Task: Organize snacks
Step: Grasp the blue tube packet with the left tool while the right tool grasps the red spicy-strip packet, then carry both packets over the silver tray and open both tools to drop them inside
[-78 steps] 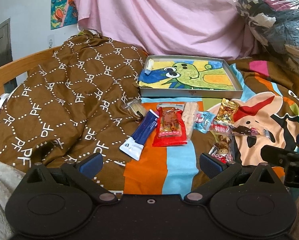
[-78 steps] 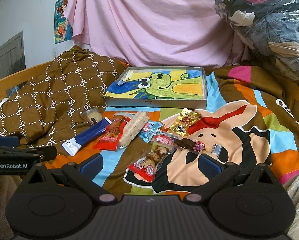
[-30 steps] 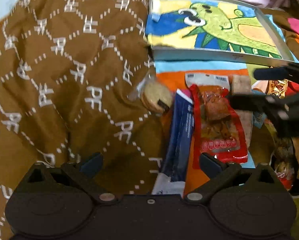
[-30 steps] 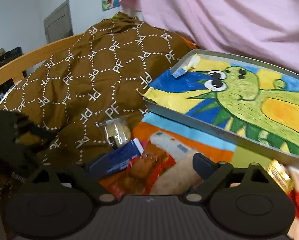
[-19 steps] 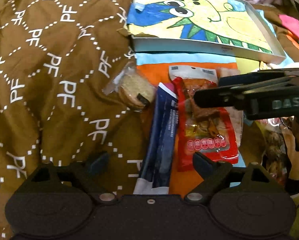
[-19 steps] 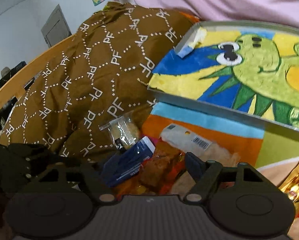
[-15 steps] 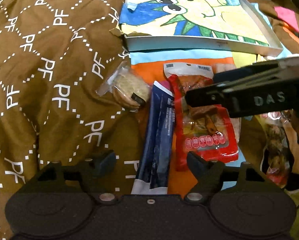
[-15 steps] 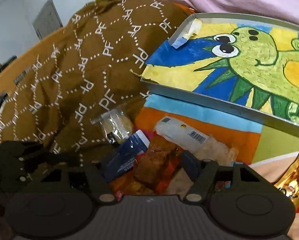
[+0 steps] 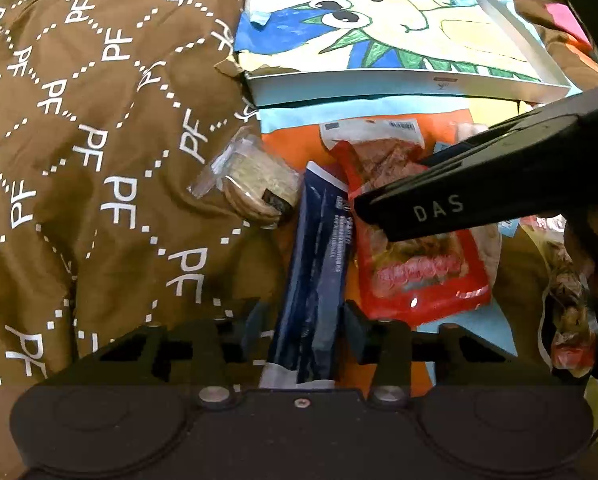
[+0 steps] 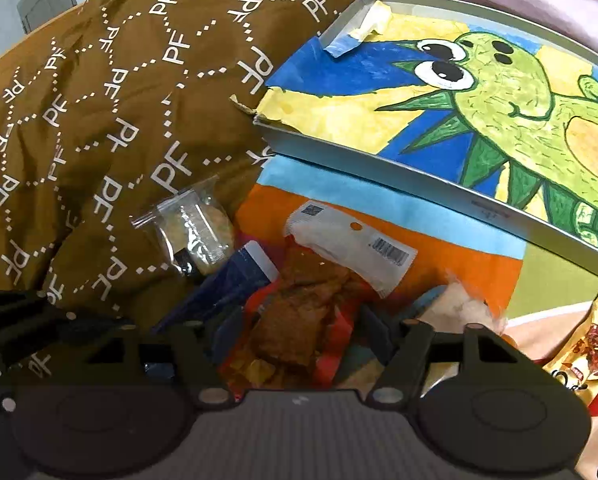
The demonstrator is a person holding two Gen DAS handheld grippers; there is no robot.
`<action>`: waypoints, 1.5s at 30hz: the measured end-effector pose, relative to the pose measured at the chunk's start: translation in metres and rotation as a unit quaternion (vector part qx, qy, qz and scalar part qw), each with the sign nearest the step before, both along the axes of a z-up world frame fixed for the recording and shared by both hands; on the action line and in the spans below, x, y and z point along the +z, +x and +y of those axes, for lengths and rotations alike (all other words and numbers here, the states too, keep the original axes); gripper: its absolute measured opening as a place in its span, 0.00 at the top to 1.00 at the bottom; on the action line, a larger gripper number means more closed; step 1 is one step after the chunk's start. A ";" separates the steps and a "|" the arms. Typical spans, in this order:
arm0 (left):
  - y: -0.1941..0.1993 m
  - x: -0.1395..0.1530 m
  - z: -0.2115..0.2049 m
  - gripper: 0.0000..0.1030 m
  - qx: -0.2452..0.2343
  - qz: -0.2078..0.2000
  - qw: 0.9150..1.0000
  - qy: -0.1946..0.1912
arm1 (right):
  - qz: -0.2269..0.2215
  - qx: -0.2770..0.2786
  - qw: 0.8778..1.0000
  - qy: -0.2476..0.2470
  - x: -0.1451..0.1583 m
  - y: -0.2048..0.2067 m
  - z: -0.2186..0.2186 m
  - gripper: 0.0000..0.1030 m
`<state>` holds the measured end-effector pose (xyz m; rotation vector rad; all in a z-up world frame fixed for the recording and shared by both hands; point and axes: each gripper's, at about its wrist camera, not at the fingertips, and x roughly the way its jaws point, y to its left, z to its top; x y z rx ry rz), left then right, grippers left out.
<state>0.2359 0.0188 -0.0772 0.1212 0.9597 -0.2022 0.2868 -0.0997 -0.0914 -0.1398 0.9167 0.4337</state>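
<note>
1. Navy-blue foil: the long blue snack pouch (image 9: 319, 264) lies lengthwise on the striped bedspread (image 9: 299, 116), white sealed end nearest the camera, faint white print along its side.
2. Left gripper (image 9: 303, 322): jaws have just been closing and now stand narrow, one finger on either side of the pouch's lower part, pads at its edges (a real squeeze cannot be confirmed).
3. Red meat-snack packet (image 9: 415, 248) lies just right of the blue pouch, glossy, with a white barcode header (image 10: 351, 246) and brown pieces showing through.
4. Right gripper (image 10: 299, 334): jaws have just been closing, about half wide, straddling the red packet; contact cannot be told.
5. Clear-wrapped round biscuits (image 9: 255, 188) sit at the edge of the brown "PF" quilt (image 9: 99, 140), touching the pouch's far end.
6. Grey tray (image 9: 379, 84) lined with a green dinosaur drawing lies beyond the snacks.
</note>
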 end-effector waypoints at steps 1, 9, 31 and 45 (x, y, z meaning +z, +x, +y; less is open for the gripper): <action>0.000 0.000 -0.001 0.64 -0.002 -0.001 1.000 0.001 | -0.001 -0.001 1.000 0.001 -0.001 -0.001 -0.001 0.42; -0.005 -0.001 -0.005 0.66 0.003 -0.011 1.000 0.007 | -0.028 0.011 0.999 -0.017 -0.005 -0.011 0.005 0.41; -0.039 0.013 -0.017 0.73 0.106 0.047 0.991 -0.072 | -0.127 0.096 0.987 -0.031 0.018 -0.091 -0.019 0.86; -0.068 0.055 -0.053 0.74 0.121 -0.016 0.991 -0.057 | -0.214 0.053 0.974 0.049 0.061 -0.123 -0.087 0.87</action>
